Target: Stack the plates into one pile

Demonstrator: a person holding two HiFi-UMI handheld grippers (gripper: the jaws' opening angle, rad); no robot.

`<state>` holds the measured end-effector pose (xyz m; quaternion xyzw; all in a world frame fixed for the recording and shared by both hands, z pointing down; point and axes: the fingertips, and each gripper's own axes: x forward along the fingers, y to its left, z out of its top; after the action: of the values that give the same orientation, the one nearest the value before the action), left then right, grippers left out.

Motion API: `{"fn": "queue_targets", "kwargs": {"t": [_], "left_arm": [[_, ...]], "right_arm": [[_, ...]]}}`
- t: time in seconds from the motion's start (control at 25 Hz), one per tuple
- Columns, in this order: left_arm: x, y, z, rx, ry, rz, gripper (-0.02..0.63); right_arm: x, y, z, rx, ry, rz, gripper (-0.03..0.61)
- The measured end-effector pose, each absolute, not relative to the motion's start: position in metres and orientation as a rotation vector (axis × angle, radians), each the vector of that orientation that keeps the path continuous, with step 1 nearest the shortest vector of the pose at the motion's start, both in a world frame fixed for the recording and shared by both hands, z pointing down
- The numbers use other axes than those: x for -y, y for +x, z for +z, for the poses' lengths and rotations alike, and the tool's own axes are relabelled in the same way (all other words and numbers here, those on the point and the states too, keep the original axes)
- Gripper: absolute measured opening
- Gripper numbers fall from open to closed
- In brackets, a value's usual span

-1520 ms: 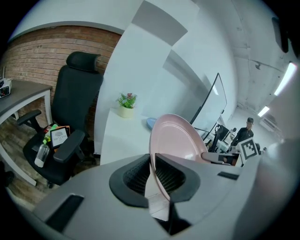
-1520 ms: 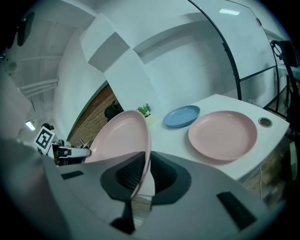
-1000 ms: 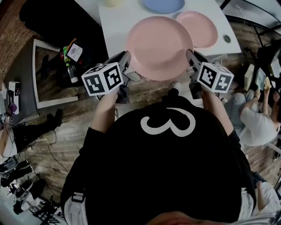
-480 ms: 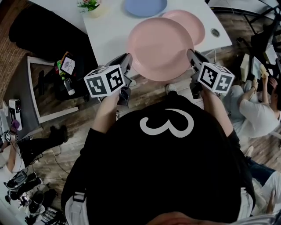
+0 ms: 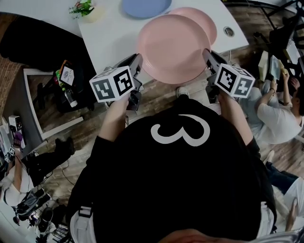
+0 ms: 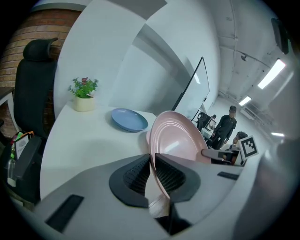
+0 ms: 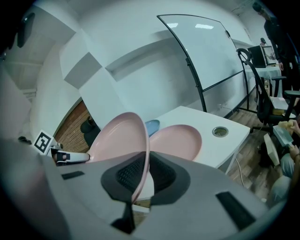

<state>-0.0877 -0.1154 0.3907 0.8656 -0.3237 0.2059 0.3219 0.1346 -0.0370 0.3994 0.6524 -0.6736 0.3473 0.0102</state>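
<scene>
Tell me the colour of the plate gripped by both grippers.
The plate is pale pink; the head view shows it best.

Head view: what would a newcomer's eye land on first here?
A large pink plate, gripped at opposite rims by the left gripper and right gripper, hangs over the white table's near edge. Just behind it a second pink plate lies on the table, with a blue plate farther back.

Smooth, faintly glossy pink plastic plate point(image 5: 173, 47)
</scene>
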Motion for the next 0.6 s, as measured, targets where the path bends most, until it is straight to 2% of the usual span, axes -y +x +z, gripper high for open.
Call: {"fn": "queue_targets", "kwargs": {"t": [0.6], "left_arm": [[0.169,-0.014,0.407,0.82,2.251,0.589,0.048]], "right_arm": [[0.086,0.207,0.415,2.044,2.043,1.104,0.04]]}}
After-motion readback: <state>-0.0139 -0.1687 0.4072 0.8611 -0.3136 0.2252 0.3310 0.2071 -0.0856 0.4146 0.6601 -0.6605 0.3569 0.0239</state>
